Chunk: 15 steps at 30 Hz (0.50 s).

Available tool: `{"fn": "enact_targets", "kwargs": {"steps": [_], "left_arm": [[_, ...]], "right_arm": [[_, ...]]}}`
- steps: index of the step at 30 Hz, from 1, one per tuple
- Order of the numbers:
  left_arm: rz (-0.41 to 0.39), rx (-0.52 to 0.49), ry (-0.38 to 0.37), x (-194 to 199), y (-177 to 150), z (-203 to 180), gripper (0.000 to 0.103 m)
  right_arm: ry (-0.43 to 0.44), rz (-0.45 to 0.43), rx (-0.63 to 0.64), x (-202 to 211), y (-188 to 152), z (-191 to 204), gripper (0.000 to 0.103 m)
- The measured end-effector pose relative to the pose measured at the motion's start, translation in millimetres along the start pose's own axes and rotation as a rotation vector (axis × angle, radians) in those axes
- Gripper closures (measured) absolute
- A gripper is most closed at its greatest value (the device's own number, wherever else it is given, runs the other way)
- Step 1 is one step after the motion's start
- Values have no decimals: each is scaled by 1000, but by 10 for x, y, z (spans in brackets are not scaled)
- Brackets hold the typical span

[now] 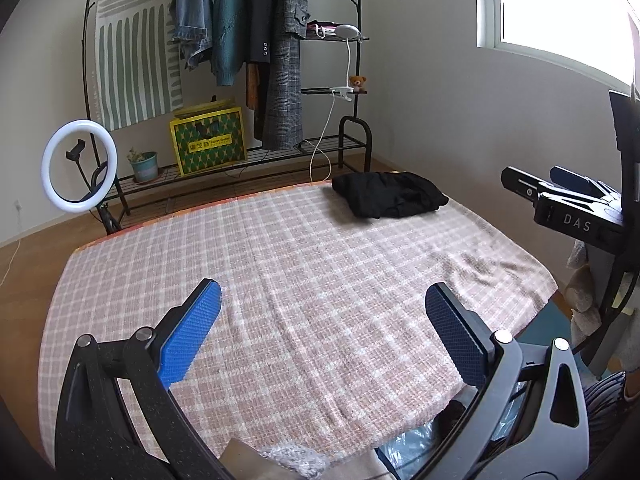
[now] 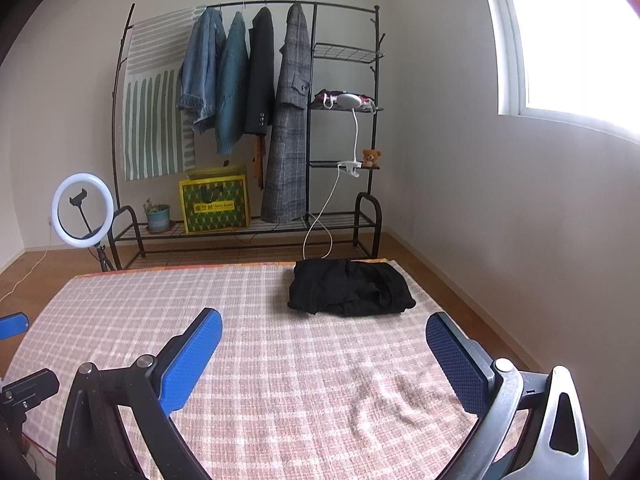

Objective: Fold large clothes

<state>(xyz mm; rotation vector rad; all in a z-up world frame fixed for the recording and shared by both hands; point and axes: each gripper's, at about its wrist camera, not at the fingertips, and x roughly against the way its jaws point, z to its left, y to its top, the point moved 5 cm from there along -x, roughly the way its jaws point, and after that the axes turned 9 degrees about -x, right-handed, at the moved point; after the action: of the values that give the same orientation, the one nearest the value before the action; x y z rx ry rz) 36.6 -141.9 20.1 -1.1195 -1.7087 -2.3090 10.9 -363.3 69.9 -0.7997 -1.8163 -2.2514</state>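
Left wrist view: the left gripper (image 1: pixel 322 300) hangs wide apart over the pink checked woven blanket (image 1: pixel 280 272), as does the right gripper (image 2: pixel 324 330). The folded black garment (image 2: pixel 350 288) sits at the blanket's far edge, the black metal clothes rack (image 2: pixel 248 120) behind it.

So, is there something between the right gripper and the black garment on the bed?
Nothing visible. Only bare checked blanket lies between the open right gripper and the black garment at the far right corner.
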Motion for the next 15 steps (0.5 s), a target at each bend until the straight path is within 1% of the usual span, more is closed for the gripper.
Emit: {"fn": "enact_targets", "kwargs": {"steps": [3,15], "left_arm": [[-4,-4,3,-1,11,6,0],[-2,-9,0,10,-7,8,0]], "right_arm": [[9,16,-2,-36,-33,16,0],[-7,34,-3,-66,-96,10,0]]}}
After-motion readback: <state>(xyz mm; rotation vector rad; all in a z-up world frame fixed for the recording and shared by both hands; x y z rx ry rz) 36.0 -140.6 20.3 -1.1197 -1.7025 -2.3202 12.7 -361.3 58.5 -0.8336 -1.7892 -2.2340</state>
